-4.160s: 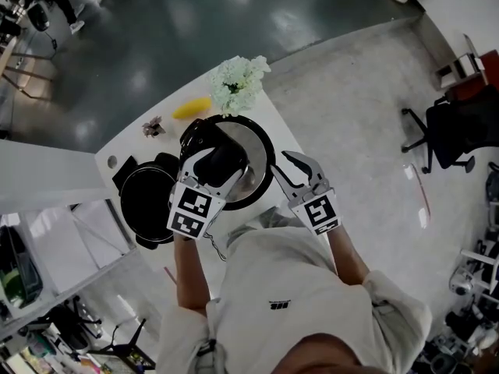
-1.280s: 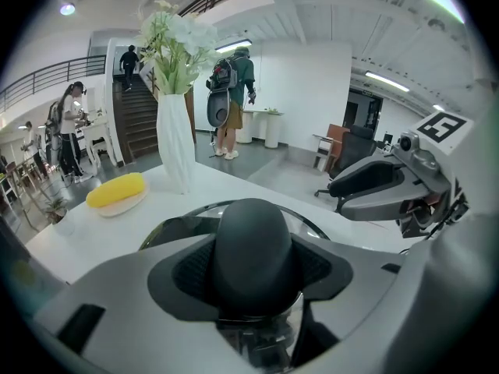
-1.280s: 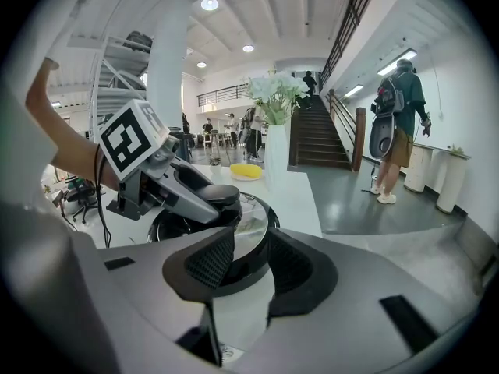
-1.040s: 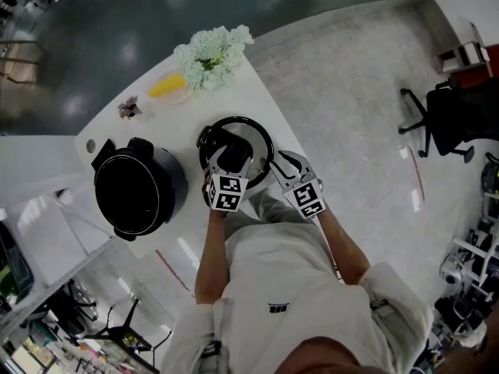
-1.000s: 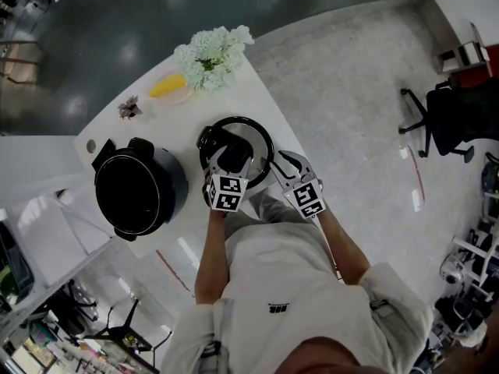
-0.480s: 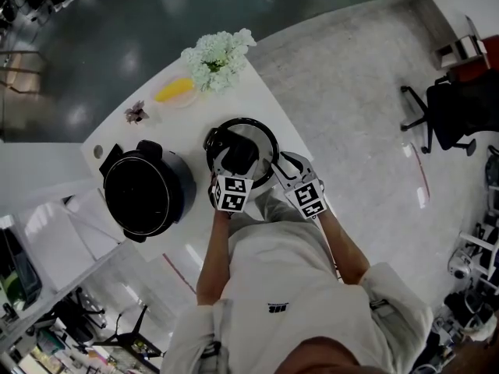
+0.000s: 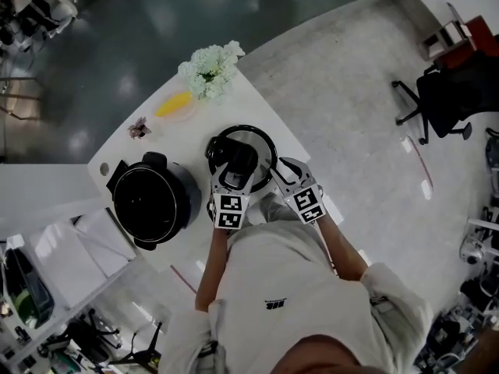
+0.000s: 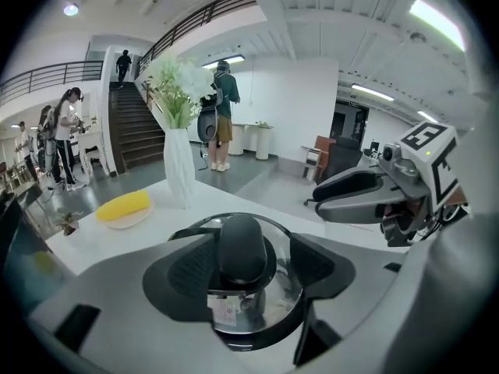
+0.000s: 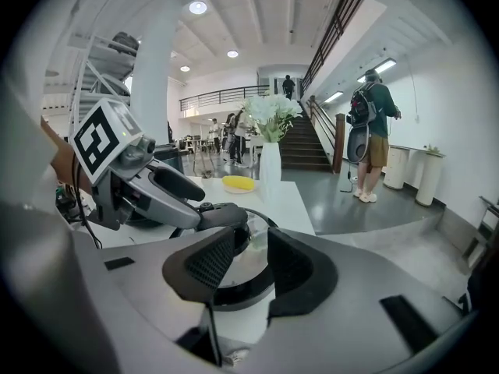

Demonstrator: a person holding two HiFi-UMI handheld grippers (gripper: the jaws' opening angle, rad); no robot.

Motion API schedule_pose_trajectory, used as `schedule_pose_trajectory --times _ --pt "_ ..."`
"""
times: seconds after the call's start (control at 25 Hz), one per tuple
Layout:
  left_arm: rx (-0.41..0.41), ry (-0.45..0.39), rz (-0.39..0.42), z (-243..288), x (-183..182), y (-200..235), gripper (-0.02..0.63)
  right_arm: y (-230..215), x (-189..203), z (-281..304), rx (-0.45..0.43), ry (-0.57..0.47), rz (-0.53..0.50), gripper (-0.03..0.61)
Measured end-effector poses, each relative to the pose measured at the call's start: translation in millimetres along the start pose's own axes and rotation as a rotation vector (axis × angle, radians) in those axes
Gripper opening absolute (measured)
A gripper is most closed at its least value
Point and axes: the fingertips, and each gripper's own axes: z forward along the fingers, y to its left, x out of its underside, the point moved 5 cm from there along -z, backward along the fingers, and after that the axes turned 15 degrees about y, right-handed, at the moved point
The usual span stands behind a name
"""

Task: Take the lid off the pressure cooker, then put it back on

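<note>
The pressure cooker lid (image 7: 260,142), glass with a black rim and a black knob (image 8: 242,246) in the middle, lies flat on the white table (image 7: 261,109), at the edge nearest the person. It is off the pressure cooker (image 7: 153,204), which stands open just beside it on the left in the head view, the two apart.

The left gripper (image 7: 235,167) reaches over the lid from the person's side and points down at a slant. Its jaws stand apart on either side of the knob and have just been narrowing a little. The left gripper view shows the knob between the two black pads (image 8: 185,267) with a gap on the right-hand side, so they do not clamp it.

The right gripper (image 9: 248,265) hangs at the lid's right edge, near the left gripper. Its jaws are apart too, with only the lid's rim and the table showing between them; it holds nothing.

Towards the far end of the table stand a white vase of pale flowers (image 7: 209,70) and, near it, a yellow corn cob (image 7: 172,104) on a small plate.
</note>
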Motion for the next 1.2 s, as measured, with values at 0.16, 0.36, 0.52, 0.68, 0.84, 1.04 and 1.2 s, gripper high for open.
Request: schedule_pose_trajectory --times 0.16,0.36,0.52,0.68,0.84,1.04,1.2 --pt "0.001 0.005 0.024 -5.1 2.6 -2.8 0.314 2.0 1.4 -9.0 0.013 -0.009 0.015 0.137" --pt "-0.007 0.019 0.027 -1.8 0.0 -2.9 0.314 -2.1 5.1 -13.0 0.019 -0.006 0.021 0.138" --pt "-0.015 0.04 0.023 7.6 -1.8 -2.1 0.313 -6.9 6.2 -12.5 0.016 -0.002 0.018 0.137" --pt "-0.023 0.062 0.022 18.2 -3.2 -2.9 0.311 -13.1 9.1 -10.3 0.012 0.007 0.011 0.137" --pt "-0.043 0.088 0.014 28.5 -4.1 0.5 0.311 -17.6 10.6 -5.8 -0.002 0.017 0.002 0.137" --pt "-0.051 0.123 -0.011 41.8 -5.6 6.8 0.311 -21.7 8.7 2.4 -0.029 0.029 -0.017 0.137" --pt "-0.047 0.148 -0.024 53.3 -6.9 10.7 0.319 -24.8 6.1 10.1 -0.052 0.035 -0.025 0.137"
